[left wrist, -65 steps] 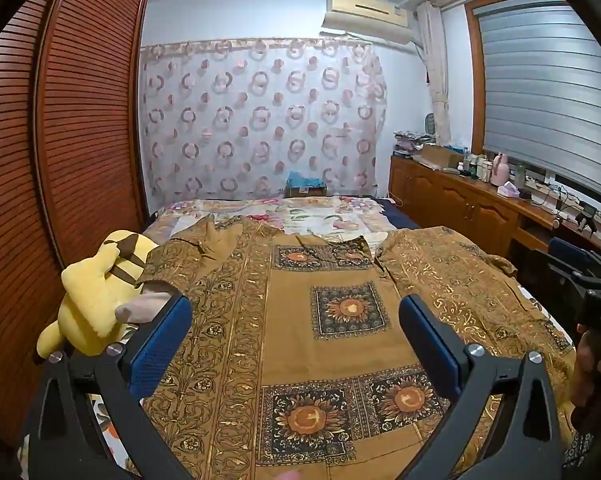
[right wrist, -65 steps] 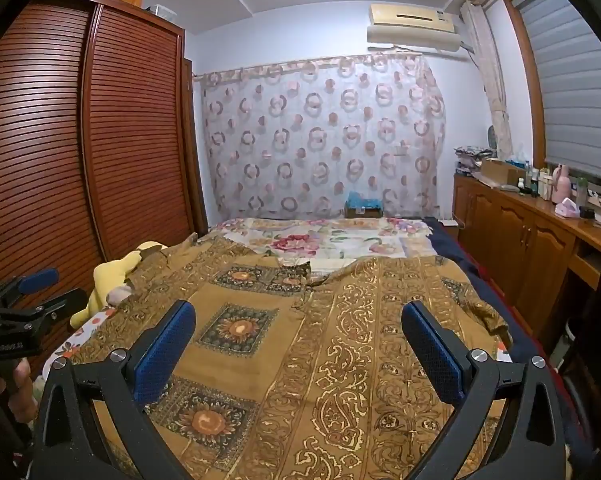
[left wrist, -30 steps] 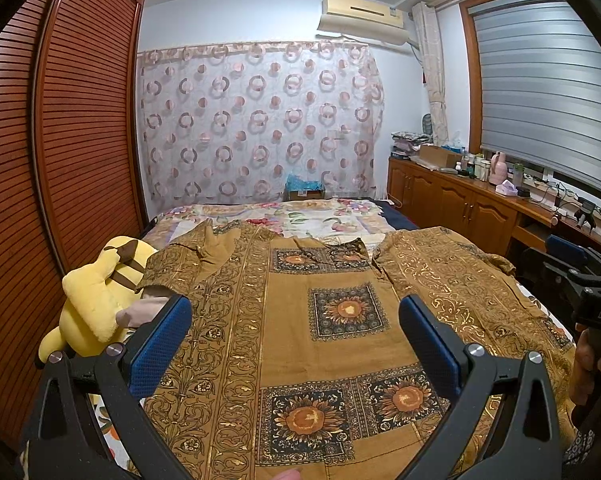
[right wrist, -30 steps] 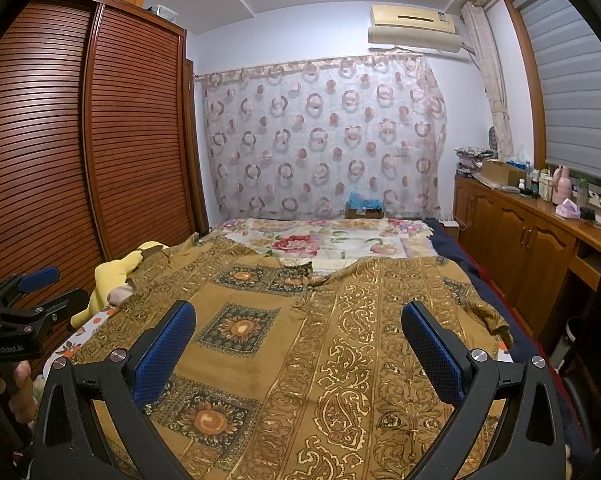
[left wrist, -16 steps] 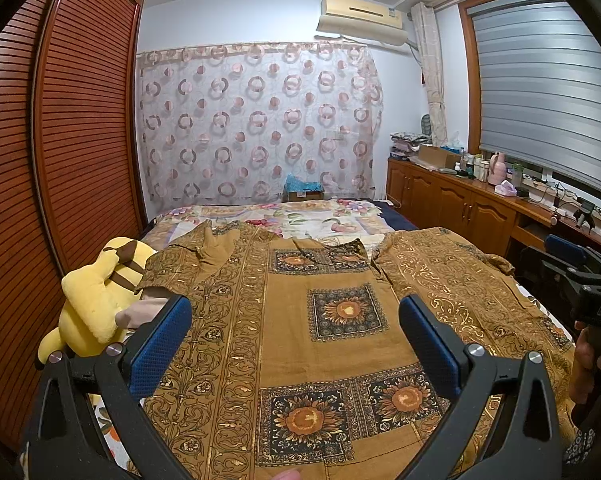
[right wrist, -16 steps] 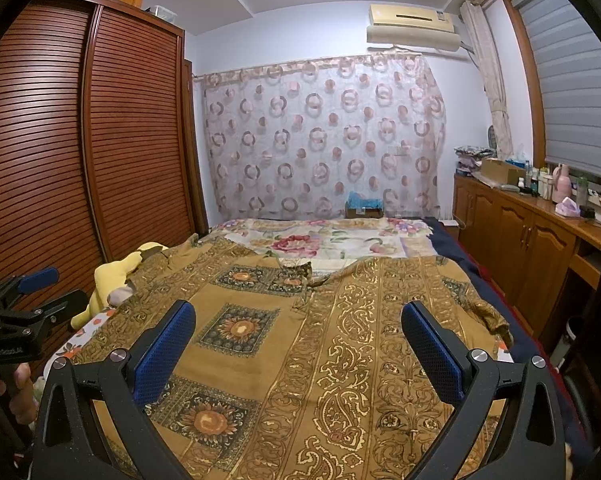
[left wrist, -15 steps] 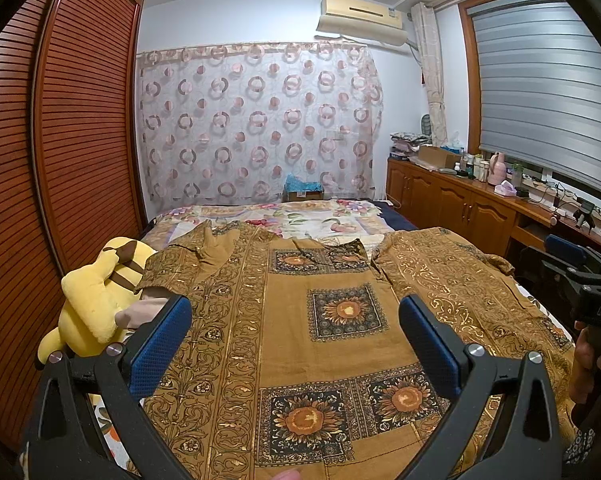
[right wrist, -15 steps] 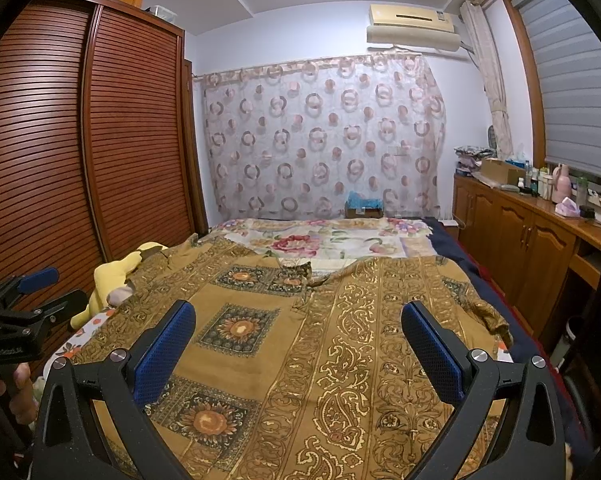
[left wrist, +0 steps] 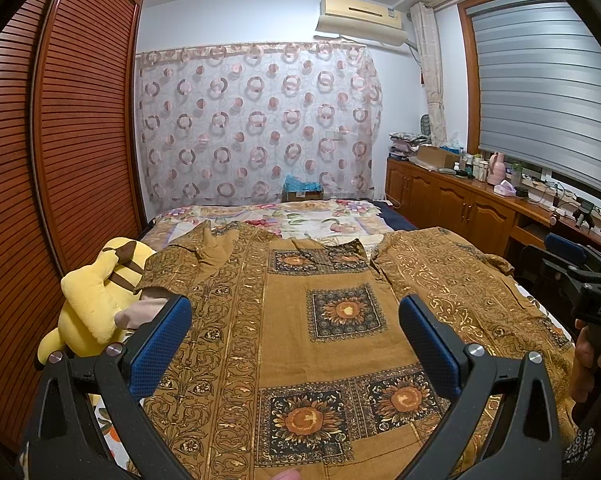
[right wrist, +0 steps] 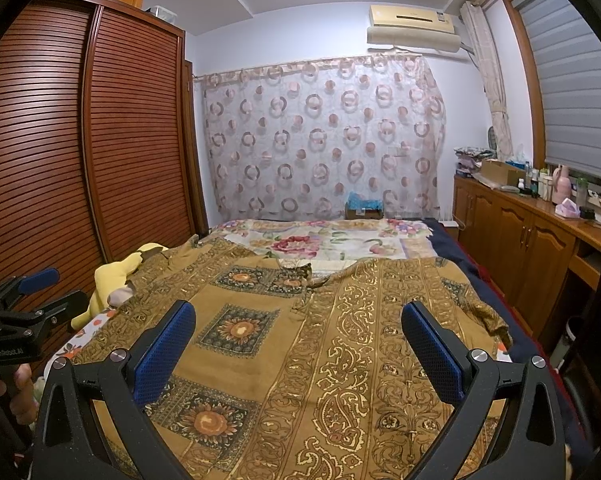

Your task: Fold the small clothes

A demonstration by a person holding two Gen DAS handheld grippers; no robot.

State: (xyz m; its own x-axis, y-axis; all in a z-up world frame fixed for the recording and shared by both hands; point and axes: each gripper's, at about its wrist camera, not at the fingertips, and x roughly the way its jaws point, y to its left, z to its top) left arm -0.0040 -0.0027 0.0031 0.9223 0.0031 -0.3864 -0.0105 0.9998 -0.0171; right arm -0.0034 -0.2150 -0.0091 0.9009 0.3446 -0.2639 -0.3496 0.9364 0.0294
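A large brown-gold patterned garment (left wrist: 332, 320) lies spread flat over the bed, with sunflower squares and scrolled borders; it also shows in the right wrist view (right wrist: 320, 344). My left gripper (left wrist: 294, 320) hovers open above its near part, its blue pads wide apart and holding nothing. My right gripper (right wrist: 298, 326) is open too, above the garment's right half, and empty. The right gripper's body shows at the right edge of the left wrist view (left wrist: 580, 280). The left gripper's body shows at the left edge of the right wrist view (right wrist: 24, 300).
A yellow plush toy (left wrist: 96, 300) sits at the bed's left edge beside the brown slatted wardrobe (left wrist: 60, 160). A floral bedsheet (right wrist: 332, 244) covers the far bed. Wooden cabinets (right wrist: 520, 240) with bottles run along the right wall. A patterned curtain (left wrist: 256, 120) hangs behind.
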